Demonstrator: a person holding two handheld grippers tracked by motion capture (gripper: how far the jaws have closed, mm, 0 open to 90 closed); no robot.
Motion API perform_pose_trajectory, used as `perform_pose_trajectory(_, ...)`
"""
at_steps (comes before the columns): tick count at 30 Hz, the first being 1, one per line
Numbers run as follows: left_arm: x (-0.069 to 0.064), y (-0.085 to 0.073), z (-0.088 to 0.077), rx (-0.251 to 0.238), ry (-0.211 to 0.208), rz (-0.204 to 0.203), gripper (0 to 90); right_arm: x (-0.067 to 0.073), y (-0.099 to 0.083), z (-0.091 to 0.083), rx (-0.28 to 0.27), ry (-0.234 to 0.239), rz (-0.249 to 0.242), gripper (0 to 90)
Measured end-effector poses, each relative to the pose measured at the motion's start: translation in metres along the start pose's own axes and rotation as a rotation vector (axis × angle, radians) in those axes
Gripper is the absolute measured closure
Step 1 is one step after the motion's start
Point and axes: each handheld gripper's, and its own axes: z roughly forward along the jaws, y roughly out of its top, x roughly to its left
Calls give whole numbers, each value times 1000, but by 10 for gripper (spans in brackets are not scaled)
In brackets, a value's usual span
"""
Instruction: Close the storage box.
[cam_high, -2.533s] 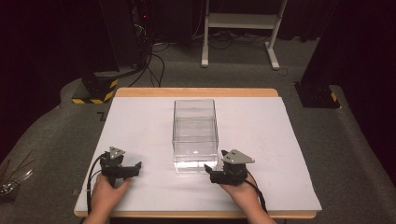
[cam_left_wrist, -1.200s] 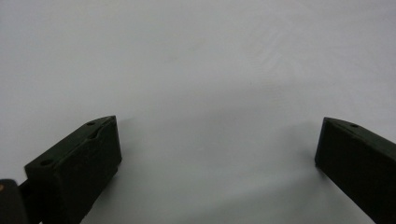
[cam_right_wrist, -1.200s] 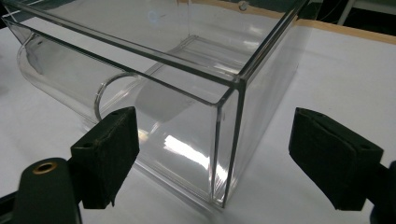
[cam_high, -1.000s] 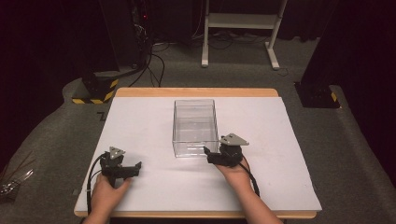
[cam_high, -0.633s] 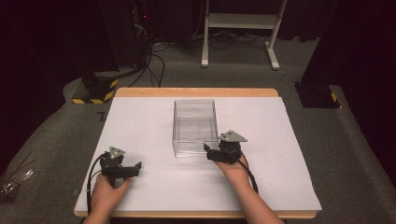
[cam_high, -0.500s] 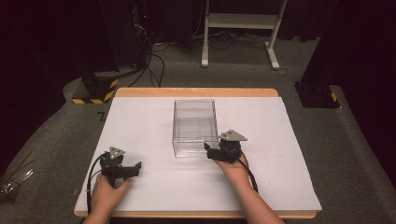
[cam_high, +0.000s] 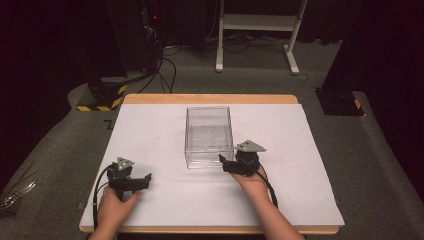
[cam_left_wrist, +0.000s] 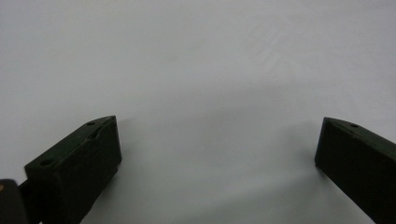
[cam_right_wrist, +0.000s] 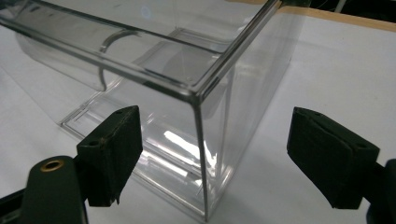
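Observation:
A clear plastic box (cam_high: 208, 135) with no lid stands at the middle of the white table top (cam_high: 150, 130). My right gripper (cam_high: 223, 162) is open at the box's near right corner. In the right gripper view that corner edge of the box (cam_right_wrist: 154, 70) rises between the jaws of the right gripper (cam_right_wrist: 212, 119), one jaw before the near wall and one off the right side; I cannot tell whether they touch it. My left gripper (cam_high: 147, 179) rests open near the front left. In the left gripper view the left gripper (cam_left_wrist: 217, 126) has only bare white surface between its jaws.
The table's wooden rim (cam_high: 210, 98) shows at the far edge. Behind it on the dark floor stand a white-legged frame (cam_high: 255, 30), cables (cam_high: 165, 60) and a yellow-black striped block (cam_high: 102, 95). A dark base (cam_high: 340, 102) sits at the far right.
The box's near end reached closer to the front in the earliest frame and now ends farther back. My right gripper has moved forward and left up to its corner. The left gripper stayed put.

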Motion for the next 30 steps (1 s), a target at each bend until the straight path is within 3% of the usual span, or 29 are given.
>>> perform_pose_trajectory(11, 0, 0, 0, -1, 0, 0, 6, -1, -7, -27, -20, 15, -16, 189)
perform_pose_trajectory(20, 0, 0, 0, -1, 0, 0, 6, -17, -22, -47, -8, -13, -3, 192)
perform_pose_trajectory(30, 0, 0, 0, -1, 1, 1, 6, -42, -52, -68, 47, -77, 9, 197)
